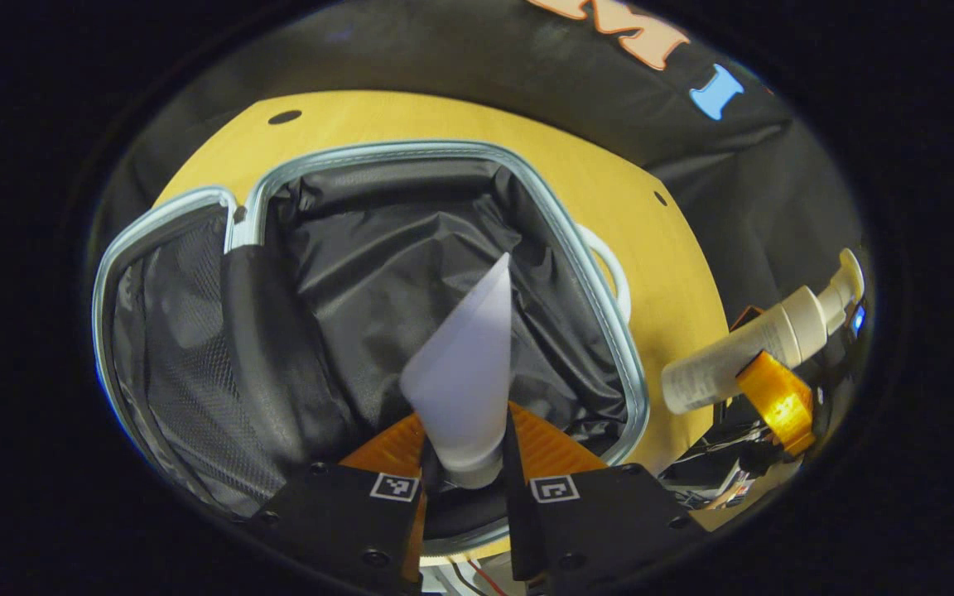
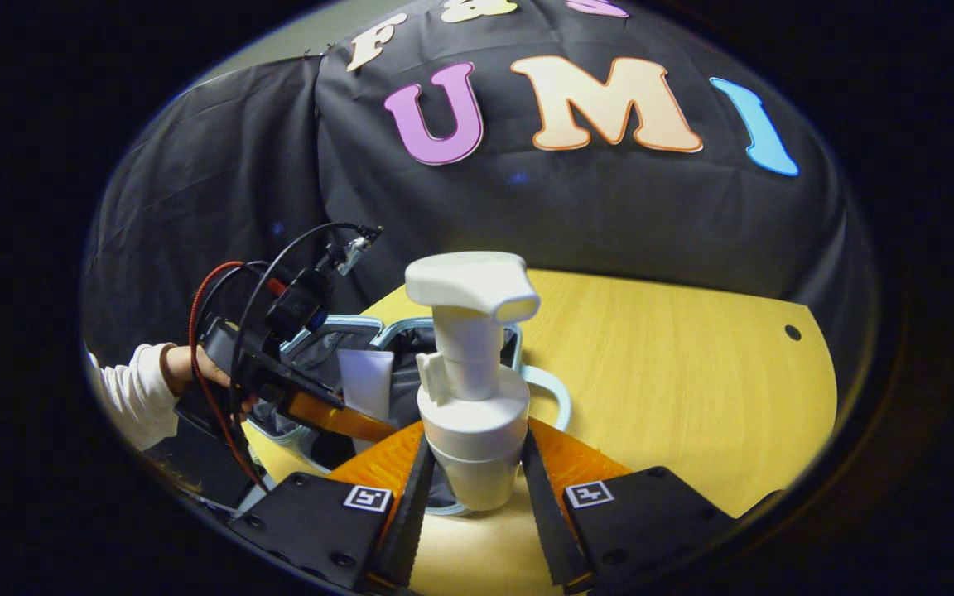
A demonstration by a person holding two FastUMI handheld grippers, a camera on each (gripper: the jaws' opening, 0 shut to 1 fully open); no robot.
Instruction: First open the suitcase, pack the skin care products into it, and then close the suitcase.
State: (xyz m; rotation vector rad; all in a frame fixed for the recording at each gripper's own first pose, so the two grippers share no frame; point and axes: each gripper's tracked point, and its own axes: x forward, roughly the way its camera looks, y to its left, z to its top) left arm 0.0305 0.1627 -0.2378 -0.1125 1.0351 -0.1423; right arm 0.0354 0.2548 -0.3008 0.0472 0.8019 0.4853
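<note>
White tube (image 1: 464, 372) over open suitcase (image 1: 444, 153); right gripper view adds a sleeve (image 2: 133, 397).

Black cloth wall (image 2: 195, 190) behind a yellow table (image 2: 692, 372) — seemingly wooden.

No wording can be read. The white pump bottle (image 1: 742, 356) carries fine print too blurred to make out, and the tongs' black mounts bear square coded markers (image 2: 367, 497) without letters.
</note>
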